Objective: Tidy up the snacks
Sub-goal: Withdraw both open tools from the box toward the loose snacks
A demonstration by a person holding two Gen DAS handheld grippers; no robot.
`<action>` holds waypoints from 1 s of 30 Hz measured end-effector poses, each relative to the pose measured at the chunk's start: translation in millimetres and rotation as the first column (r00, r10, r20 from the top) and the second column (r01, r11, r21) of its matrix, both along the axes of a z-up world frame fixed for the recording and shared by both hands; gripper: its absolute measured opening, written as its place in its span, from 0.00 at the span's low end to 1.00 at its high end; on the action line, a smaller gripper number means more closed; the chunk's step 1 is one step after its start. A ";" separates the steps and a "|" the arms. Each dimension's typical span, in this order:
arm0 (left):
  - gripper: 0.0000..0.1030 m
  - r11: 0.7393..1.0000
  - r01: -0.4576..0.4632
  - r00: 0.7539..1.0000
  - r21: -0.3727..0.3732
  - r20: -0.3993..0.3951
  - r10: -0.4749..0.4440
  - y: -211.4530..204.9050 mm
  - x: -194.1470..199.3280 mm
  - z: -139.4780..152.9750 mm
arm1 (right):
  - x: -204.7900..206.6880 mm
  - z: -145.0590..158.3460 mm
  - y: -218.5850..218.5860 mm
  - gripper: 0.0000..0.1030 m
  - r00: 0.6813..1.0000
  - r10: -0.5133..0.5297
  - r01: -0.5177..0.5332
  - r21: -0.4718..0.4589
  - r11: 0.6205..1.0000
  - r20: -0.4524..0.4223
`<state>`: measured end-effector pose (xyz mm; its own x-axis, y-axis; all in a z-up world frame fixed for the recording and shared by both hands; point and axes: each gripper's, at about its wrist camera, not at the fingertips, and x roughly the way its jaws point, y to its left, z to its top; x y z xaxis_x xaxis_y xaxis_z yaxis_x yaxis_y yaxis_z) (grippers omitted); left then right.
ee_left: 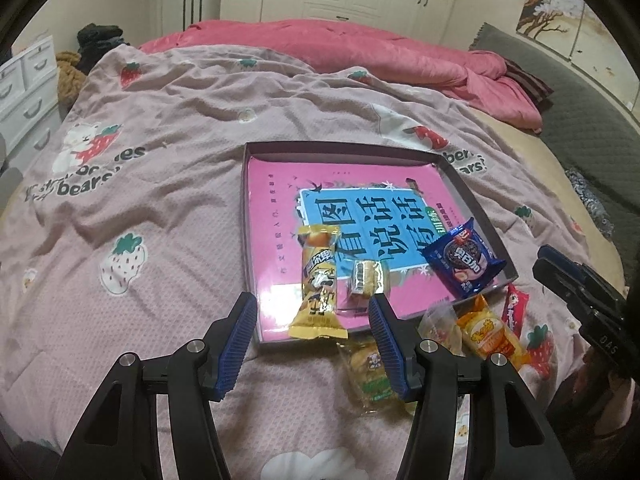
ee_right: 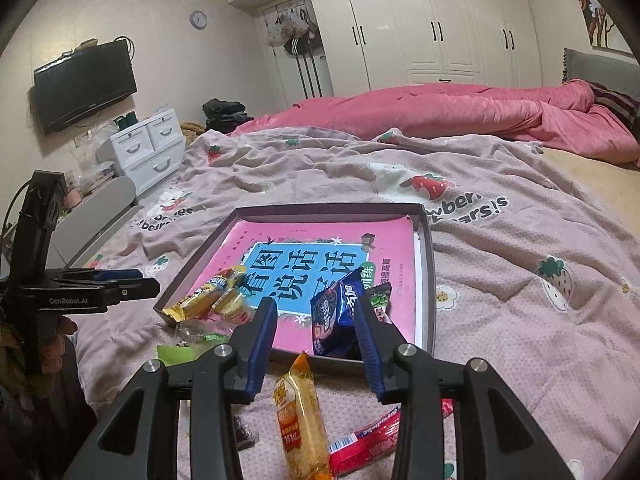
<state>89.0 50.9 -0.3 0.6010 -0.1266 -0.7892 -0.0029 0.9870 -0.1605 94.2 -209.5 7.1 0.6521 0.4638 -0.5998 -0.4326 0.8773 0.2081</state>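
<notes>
**Snacks half sorted into a tray on a bed**

Bedroom scene: a pink strawberry-print blanket (ee_left: 168, 208) covers the bed, with a rumpled pink duvet (ee_right: 440, 116) at the far side and white wardrobes (ee_right: 420, 20) behind it. A shallow dark tray (ee_left: 460, 184) lies on the blanket, lined with a pink book (ee_left: 272, 200) whose blue title panel is partly covered by snacks.

Inside the tray, near edge: a yellow bar (ee_left: 318, 280) on the left, a small gold pack (ee_left: 366, 276) just right of it, and a blue cookie pack (ee_left: 464, 260) against the right wall. A green packet (ee_right: 378, 298) peeks out behind the blue pack, mostly hidden.

Outside the tray, on the blanket: an orange bar (ee_right: 300, 416), a red stick (ee_right: 368, 440) cut off by the right gripper's arm, a clear pack of yellow biscuits (ee_left: 368, 368) partly behind the left gripper's finger, and a small dark wrapper (ee_right: 243, 434) too blurred to identify.

The left gripper (ee_left: 312, 316) hovers over the tray's near edge, jaws spread wide, holding nothing. The right gripper (ee_right: 316, 320) is also spread and empty, its fingers framing the blue pack without clearly touching it.
</notes>
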 end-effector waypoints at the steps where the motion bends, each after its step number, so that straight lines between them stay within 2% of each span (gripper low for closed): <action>1: 0.58 1.000 0.002 1.000 -0.001 0.000 -0.002 -0.3 -1.2 -0.3 | -1.8 0.3 0.2 0.39 1.000 0.000 0.000 -0.004 1.000 0.001; 9: 0.58 1.000 0.020 1.000 0.018 -0.021 -0.019 -3.9 -8.8 -5.3 | -11.7 0.1 1.2 0.39 1.000 0.004 -0.004 -0.017 1.000 -0.011; 14: 0.58 0.999 0.039 0.997 0.033 -0.064 -0.037 -6.8 -11.0 -16.0 | -15.2 -1.4 5.5 0.39 1.000 0.012 -0.013 -0.032 0.999 -0.019; 18: 0.58 0.997 0.068 0.991 0.022 -0.113 -0.065 -9.6 -13.0 -28.9 | -17.3 -4.1 8.3 0.39 0.999 0.017 -0.019 -0.058 0.998 -0.030; 30: 0.58 0.993 0.114 0.982 0.016 -0.152 -0.110 -21.6 -13.1 -43.7 | -25.1 -17.3 15.8 0.39 0.996 0.034 -0.045 -0.133 0.990 -0.087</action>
<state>75.9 29.3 -44.1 0.4585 -0.1660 -0.8731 0.0855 0.9861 -0.1425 69.1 -193.7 -10.2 0.5791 0.3993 -0.7108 -0.4533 0.8824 0.1263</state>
